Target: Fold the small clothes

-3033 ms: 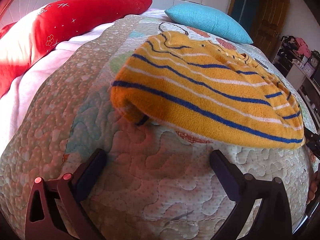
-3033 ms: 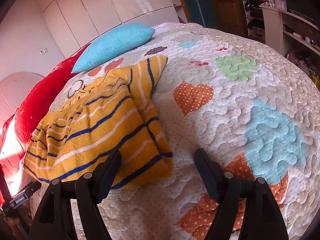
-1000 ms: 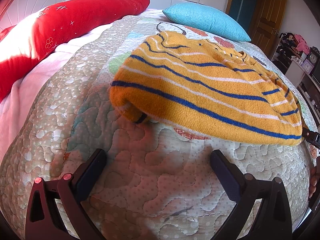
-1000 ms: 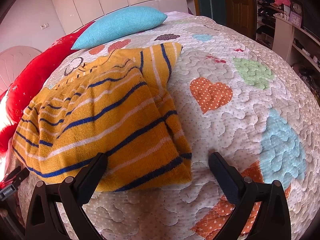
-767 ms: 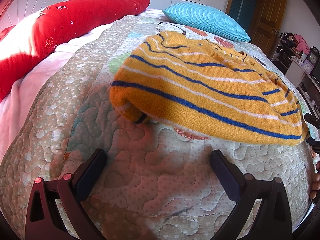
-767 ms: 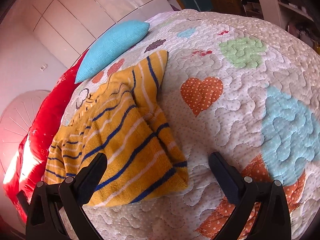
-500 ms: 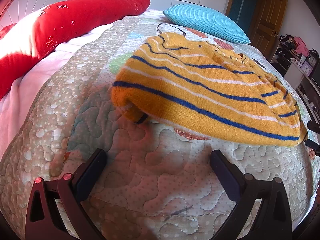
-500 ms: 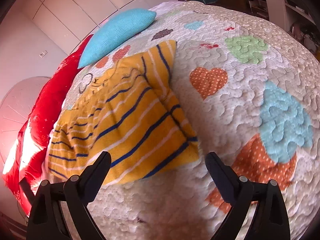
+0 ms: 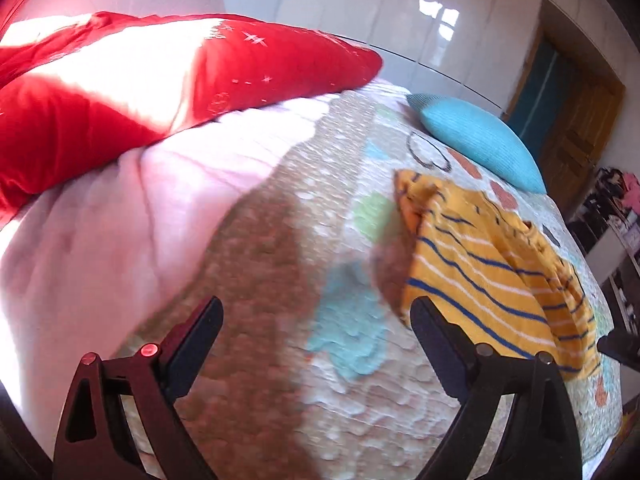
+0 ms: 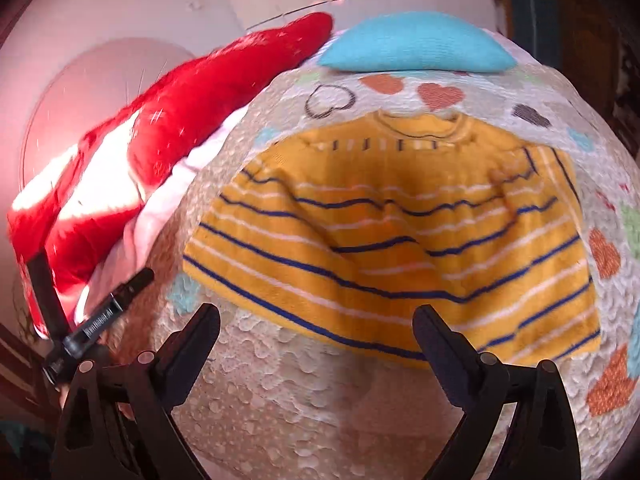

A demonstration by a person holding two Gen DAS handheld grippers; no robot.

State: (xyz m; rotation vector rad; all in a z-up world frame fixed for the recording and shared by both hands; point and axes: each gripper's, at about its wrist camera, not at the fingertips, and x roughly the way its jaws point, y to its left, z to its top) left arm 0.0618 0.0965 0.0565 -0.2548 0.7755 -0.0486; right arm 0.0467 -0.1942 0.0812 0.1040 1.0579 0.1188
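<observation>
A yellow sweater (image 10: 392, 240) with blue and white stripes lies folded on the quilted bedspread (image 10: 304, 392), collar toward the far pillows. My right gripper (image 10: 316, 314) stands open just short of the hem, with only quilt between its fingers. In the left wrist view the sweater (image 9: 492, 280) lies to the right of my left gripper (image 9: 316, 308). That gripper hovers over bare bedspread (image 9: 280, 280); its jaws are wide and closing with nothing between them.
A long red pillow (image 9: 160, 80) and pink sheet (image 9: 120, 220) lie at the left. A blue pillow (image 9: 476, 140) sits beyond the sweater. White wardrobe doors, a wooden door (image 9: 576, 132) and shelves stand beyond the bed.
Both grippers swung sideways and rose. The left one went left off the sweater's end over bare quilt. The right one came round to face the hem. The sweater stayed put.
</observation>
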